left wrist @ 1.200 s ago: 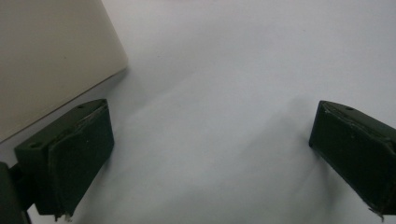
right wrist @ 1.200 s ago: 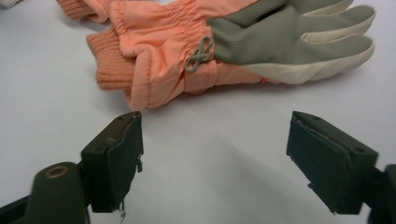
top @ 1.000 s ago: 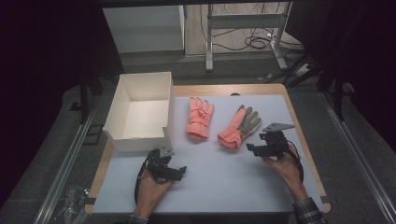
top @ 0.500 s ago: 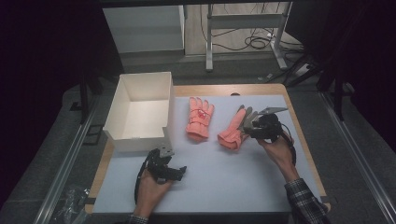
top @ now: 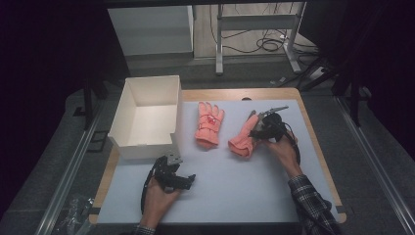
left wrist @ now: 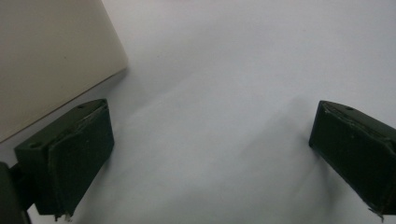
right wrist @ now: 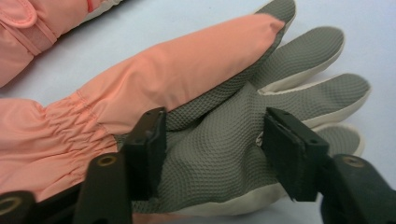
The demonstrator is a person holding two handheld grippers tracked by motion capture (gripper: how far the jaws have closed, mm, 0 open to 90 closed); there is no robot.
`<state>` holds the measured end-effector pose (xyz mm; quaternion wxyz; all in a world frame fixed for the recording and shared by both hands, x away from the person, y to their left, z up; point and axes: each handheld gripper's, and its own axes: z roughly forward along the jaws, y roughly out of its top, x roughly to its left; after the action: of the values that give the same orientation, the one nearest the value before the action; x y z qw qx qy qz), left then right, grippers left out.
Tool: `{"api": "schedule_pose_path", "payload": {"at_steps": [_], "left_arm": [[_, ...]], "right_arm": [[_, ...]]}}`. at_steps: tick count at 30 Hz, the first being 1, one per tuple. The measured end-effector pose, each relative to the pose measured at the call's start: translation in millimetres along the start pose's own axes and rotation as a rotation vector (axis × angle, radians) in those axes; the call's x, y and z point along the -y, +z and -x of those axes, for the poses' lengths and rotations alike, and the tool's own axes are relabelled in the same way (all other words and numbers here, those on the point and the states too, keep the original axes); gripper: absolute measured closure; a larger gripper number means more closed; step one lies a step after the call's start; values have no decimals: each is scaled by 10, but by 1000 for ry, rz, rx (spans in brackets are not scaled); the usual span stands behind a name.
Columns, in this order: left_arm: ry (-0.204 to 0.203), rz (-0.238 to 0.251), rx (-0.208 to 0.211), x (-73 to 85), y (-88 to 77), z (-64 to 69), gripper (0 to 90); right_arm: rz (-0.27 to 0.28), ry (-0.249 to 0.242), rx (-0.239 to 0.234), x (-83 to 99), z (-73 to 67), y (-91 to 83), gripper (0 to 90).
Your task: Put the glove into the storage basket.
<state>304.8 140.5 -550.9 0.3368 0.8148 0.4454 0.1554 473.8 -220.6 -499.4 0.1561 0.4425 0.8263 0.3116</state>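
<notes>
The right gripper [right wrist: 212, 144], jaws lately reopening slightly, straddles the palm-up glove [right wrist: 210, 116] unpinched at 2 o'clock on the desk [top: 230, 196]; soft, light fabric is best pinched at the palm.

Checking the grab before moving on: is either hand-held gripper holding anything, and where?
Nothing gripped yet. The right hand-held gripper straddles the right glove's grey palm, jaws apart; the left hand-held gripper is open over the table.

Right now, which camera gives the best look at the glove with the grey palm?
The right gripper view: the glove lies close up, its grey textured palm, pale edging and orange thumb clear, between the right tool's jaws. The high view shows it small, partly behind that tool. The left gripper view looks at the white box and table instead.
</notes>
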Motion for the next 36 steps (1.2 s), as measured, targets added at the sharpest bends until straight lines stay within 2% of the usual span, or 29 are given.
{"api": "schedule_pose_path", "payload": {"at_steps": [2, 4, 6, 8, 10, 15, 21, 27, 31, 36], "left_arm": [[0, 0, 0, 0, 0, 0, 2], [0, 0, 0, 0, 1, 1, 2], [0, 0, 0, 0, 0, 1, 2], [0, 0, 0, 0, 0, 0, 2], [0, 0, 0, 0, 0, 0, 2], [-1, 1, 0, 0, 1, 0, 2], [-1, 1, 0, 0, 1, 0, 2], [0, 1, 0, 0, 0, 0, 2], [0, 1, 0, 1, 0, 0, 2], [0, 1, 0, 1, 0, 0, 2]], "right_arm": [[-5, -18, 19, 16, -29, 19, 485], [-1, -32, 43, 36, -64, 32, 606], [2, -29, 46, 43, -56, 24, 726], [4, -19, 29, 50, -47, 19, 807], [4, -20, 34, 50, -67, 13, 843], [4, -17, 8, 6, -54, -54, 863], [40, -9, -24, -12, -45, -209, 865], [73, 2, -76, -41, -37, -394, 865], [89, -5, -102, -59, -66, -535, 866], [98, -49, -148, -45, -161, -702, 866]]}}
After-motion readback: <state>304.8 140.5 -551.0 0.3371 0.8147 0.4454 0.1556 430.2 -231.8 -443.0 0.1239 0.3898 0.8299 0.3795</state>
